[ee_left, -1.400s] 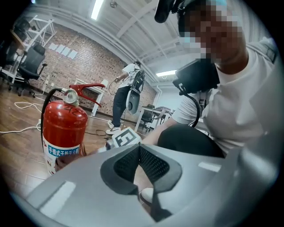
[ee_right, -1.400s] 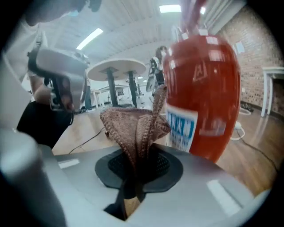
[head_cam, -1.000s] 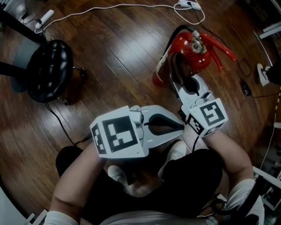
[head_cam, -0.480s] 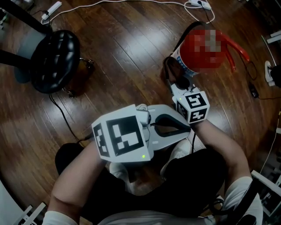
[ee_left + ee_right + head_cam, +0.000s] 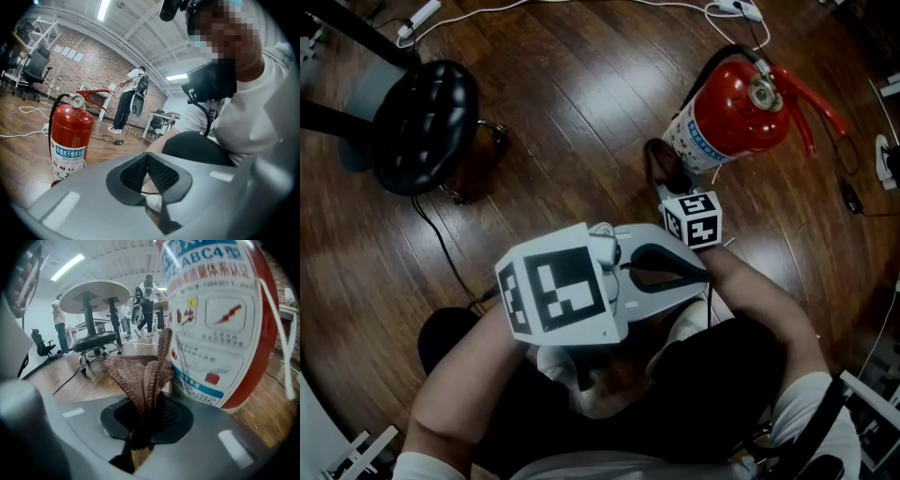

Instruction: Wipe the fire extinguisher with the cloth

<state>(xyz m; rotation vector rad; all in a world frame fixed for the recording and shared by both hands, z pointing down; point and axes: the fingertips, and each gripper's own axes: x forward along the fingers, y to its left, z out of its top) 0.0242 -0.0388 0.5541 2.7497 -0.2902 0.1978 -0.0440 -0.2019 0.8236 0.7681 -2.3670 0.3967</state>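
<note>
Head view: the right gripper (image 5: 662,178) reaches forward, and the fire extinguisher (image 5: 727,117) stands just beyond its tips.

Left gripper view: the left gripper (image 5: 147,161) is pressed together and empty (idle near the lap).

Right gripper view: the jaws pinch the cloth (image 5: 140,373), with the cylinder just to its right. Press the fold flat against the cylinder and stroke steadily.

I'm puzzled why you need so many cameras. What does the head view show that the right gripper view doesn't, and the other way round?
Only the head view shows the left gripper near the person's lap, and the valve and red handle on top of the fire extinguisher. Only the right gripper view shows the right gripper with its jaws clamped on the brown cloth, the printed label close up, and people standing in the room. Both show the extinguisher, the cloth and the black stool.
</note>
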